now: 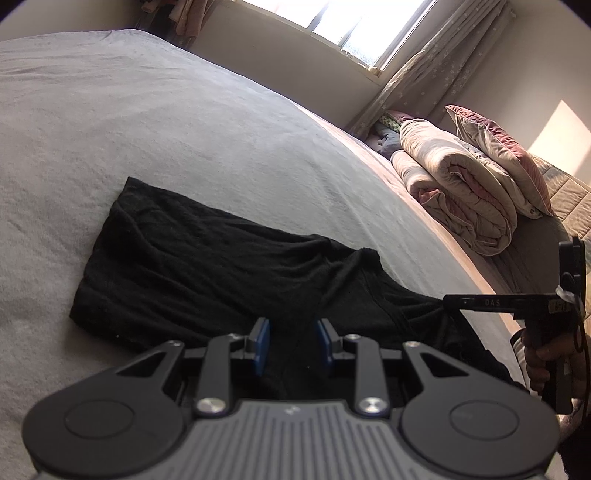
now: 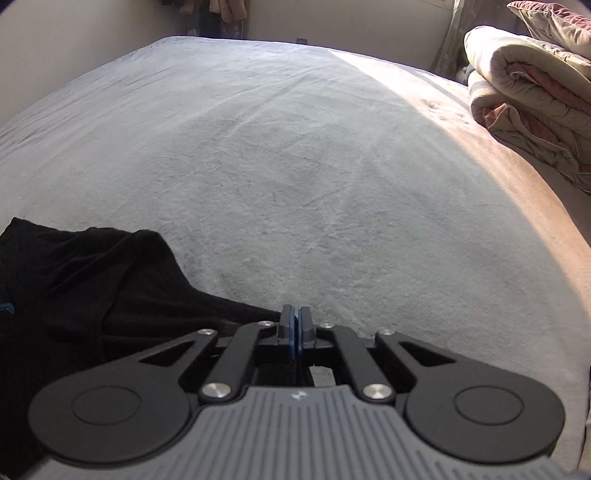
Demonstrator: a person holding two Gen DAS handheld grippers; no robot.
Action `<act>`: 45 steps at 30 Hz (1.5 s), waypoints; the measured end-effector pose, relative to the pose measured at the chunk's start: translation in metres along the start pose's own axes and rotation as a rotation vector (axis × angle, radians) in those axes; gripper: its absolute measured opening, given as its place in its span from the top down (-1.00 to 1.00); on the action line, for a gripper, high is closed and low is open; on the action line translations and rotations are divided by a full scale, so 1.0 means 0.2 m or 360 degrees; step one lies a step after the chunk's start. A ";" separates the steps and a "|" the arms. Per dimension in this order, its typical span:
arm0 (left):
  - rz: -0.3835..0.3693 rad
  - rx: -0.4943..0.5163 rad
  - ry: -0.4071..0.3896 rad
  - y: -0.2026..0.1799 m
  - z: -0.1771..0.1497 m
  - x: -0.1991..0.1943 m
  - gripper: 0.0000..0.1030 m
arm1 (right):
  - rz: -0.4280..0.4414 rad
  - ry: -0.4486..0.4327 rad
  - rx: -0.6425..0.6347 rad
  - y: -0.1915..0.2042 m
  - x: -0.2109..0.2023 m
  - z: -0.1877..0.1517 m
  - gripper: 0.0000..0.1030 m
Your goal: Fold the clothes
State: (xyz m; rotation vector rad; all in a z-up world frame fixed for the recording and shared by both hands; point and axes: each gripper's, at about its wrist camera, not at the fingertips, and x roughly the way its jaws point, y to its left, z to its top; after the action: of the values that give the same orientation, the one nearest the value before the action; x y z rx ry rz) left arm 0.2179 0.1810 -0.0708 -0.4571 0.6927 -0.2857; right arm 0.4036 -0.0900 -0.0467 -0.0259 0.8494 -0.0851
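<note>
Daylight pours through an overexposed window, warming the bed's right side; the nearer part sits shaded, edges bowed by fisheye.

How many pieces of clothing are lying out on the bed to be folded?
1. A single black garment lies on the grey bed, at its near edge, with both hand-held grippers at it. More could be hidden outside the views; the rolled quilt is bedding.

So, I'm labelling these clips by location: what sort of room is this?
Most likely a bedroom: a wide bed, a rolled quilt with a pillow, and a curtained window.
</note>
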 end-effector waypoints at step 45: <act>-0.0134 0.0777 0.0451 -1.20 -0.05 0.43 0.29 | 0.0640 -0.0279 0.0772 -0.84 -0.49 -0.83 0.07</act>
State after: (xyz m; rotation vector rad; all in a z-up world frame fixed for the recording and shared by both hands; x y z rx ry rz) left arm 0.2499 -0.0645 -0.0067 0.0231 0.8489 -0.5901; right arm 0.2039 -0.2467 -0.0728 0.5835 0.6277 0.0900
